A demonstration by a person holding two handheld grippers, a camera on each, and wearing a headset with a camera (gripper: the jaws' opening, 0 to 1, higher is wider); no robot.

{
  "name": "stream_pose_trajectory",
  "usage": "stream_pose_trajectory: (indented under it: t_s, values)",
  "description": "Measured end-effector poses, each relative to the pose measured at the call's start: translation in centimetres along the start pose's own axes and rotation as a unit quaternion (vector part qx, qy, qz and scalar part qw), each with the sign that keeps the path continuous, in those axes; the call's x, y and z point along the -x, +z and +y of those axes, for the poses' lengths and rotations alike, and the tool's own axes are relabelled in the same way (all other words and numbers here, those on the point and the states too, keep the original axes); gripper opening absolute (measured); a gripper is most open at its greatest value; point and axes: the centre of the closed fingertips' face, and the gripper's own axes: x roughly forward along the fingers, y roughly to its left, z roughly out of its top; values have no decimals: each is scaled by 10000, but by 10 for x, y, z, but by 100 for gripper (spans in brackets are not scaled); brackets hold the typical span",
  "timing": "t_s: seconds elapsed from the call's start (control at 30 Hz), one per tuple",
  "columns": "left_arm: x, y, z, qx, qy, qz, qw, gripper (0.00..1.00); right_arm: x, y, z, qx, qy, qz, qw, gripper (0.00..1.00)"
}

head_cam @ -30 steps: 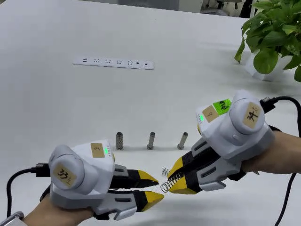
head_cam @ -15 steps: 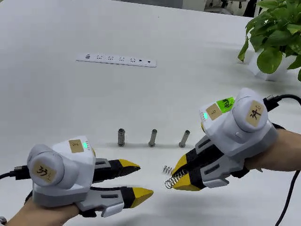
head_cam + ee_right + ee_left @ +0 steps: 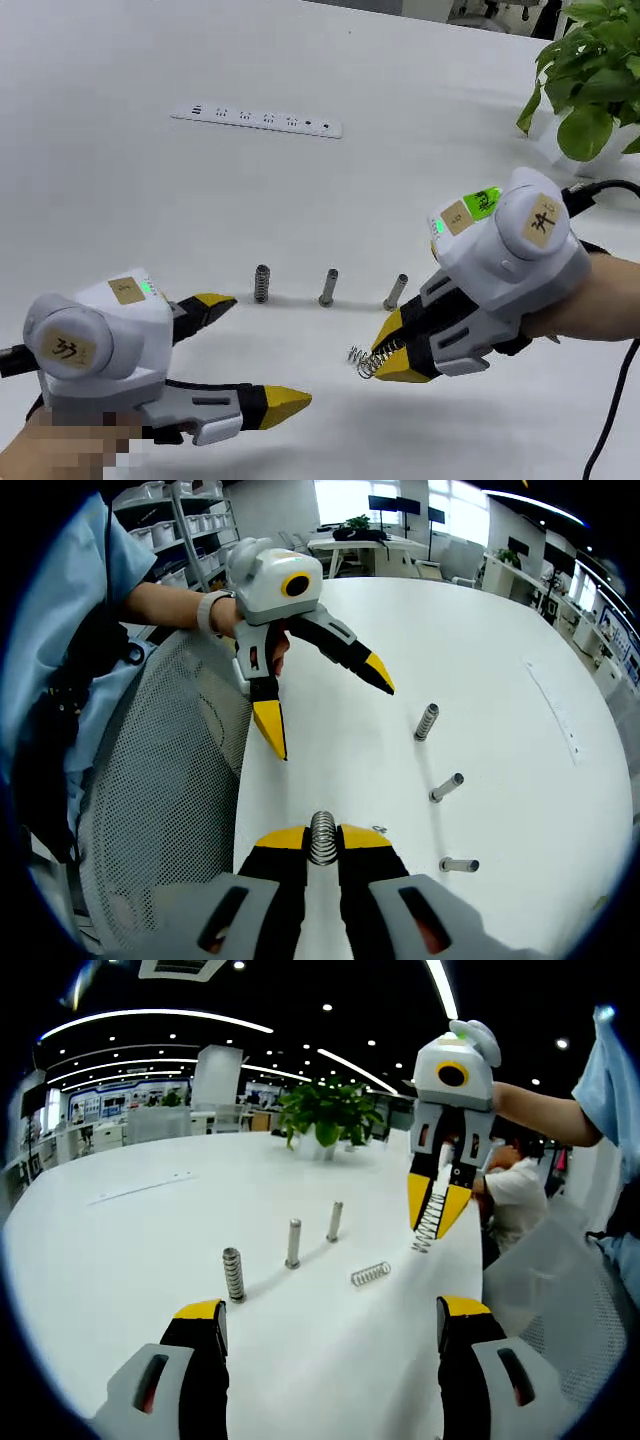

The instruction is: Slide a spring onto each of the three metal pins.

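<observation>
Three metal pins stand in a row on the white table: the left pin (image 3: pixel 262 283) wears a spring, the middle pin (image 3: pixel 327 287) and right pin (image 3: pixel 395 292) are bare. My right gripper (image 3: pixel 392 352) is shut on a spring (image 3: pixel 364 361), hovering in front of the right pin; that spring (image 3: pixel 322 837) sits pinched between its yellow tips (image 3: pixel 322 848). My left gripper (image 3: pixel 255 350) is open wide at the lower left, with nothing between its jaws. Another loose spring (image 3: pixel 370 1274) lies on the table in front of the pins (image 3: pixel 293 1243).
A white power strip (image 3: pixel 260 118) lies far back on the table. A potted plant (image 3: pixel 590 80) stands at the back right. A mesh chair (image 3: pixel 160 810) is beside the table's near edge. Cables trail from both grippers.
My left gripper has spread its jaws wide and drawn back to the left, away from the right gripper. The right gripper keeps the spring and has barely shifted.
</observation>
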Motion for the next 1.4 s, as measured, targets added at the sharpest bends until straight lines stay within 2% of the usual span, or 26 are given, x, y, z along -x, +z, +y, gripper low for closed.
stream_pose_trajectory:
  t_s: [0.07,0.13,0.2,0.43,0.47,0.7,0.8,0.83,0.9,1.07,1.17,1.4]
  values:
    - [1,-2,4,71,117,32,9999,94,0,-4,-6,59,-86,173,9998,12]
    - [2,-4,9,11,227,45,9997,100,0,-6,-11,109,-112,249,9996,12]
    - [3,-6,13,12,241,74,9997,100,0,-6,-17,142,-149,302,9993,12]
    - [4,-1,20,2,311,-66,9995,100,0,-9,-52,281,-425,572,9971,12]
    - [4,-1,20,-4,315,-63,9995,100,0,-9,-60,294,-419,603,9969,12]
    - [4,0,21,-23,344,-75,9994,100,2,2,-83,508,-479,780,9945,12]
    - [4,0,20,-8,326,-97,9994,98,3,5,-89,697,-506,978,9915,12]
    - [4,0,20,-18,325,-90,9994,97,4,4,-92,858,-544,1125,9884,12]
    - [4,1,20,-19,355,-92,9993,98,4,5,-96,971,-545,1254,9858,12]
    - [5,1,20,-23,377,-77,9993,98,2,10,-100,1132,-502,1364,9829,12]
    - [4,-1,20,-66,379,-42,9992,98,1,13,-108,1321,-522,1531,9780,12]
    - [3,-2,20,-146,376,6,9992,98,-5,18,-115,1440,-489,1664,9743,12]
